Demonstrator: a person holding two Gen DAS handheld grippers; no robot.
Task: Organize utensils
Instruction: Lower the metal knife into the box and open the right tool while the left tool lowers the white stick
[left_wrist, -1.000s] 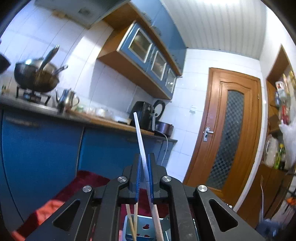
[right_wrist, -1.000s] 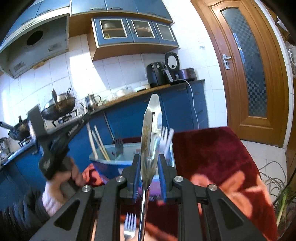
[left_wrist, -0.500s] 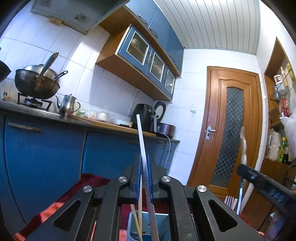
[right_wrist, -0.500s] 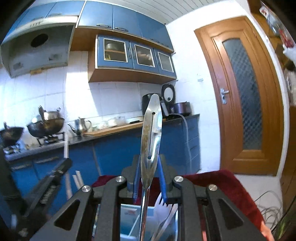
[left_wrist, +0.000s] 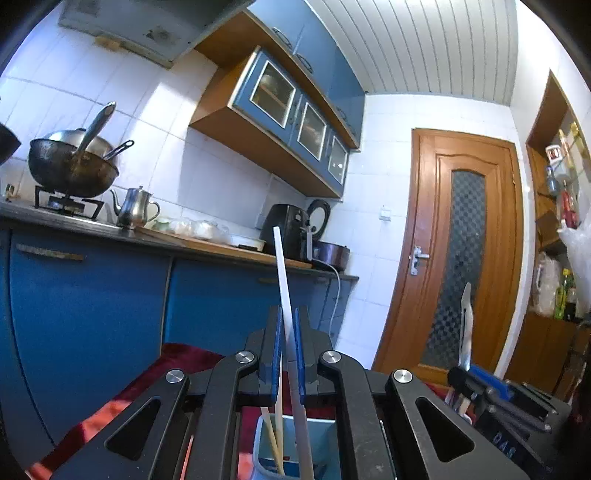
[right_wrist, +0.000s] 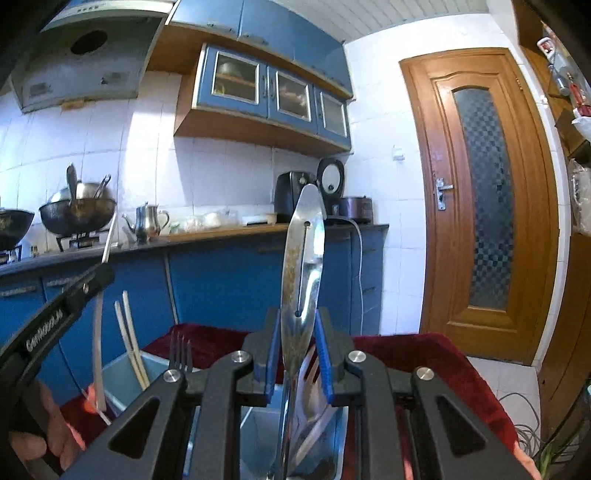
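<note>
Left wrist view showed the left tongs (left_wrist: 287, 354) clamped on a white chopstick (left_wrist: 282, 280), now lower over the blue holder (left_wrist: 264, 439) than a second before; two chopsticks (right_wrist: 131, 347) already stood inside. Right tongs (right_wrist: 300, 350) pinched a steel utensil handle (right_wrist: 303, 266) above the next compartment, beside a fork (right_wrist: 180, 350). Both items seemed nearly stowed. Compartment walls sat close below each tip; open room remained above.

Left tongs (left_wrist: 287, 354): you grip a white chopstick (left_wrist: 286, 295), pads closed on it.
Holder (left_wrist: 295, 446): pale blue, below, with wooden chopsticks (left_wrist: 275, 439).
Right tongs (left_wrist: 466, 380): hold a metal utensil (left_wrist: 466, 325) upright.
</note>
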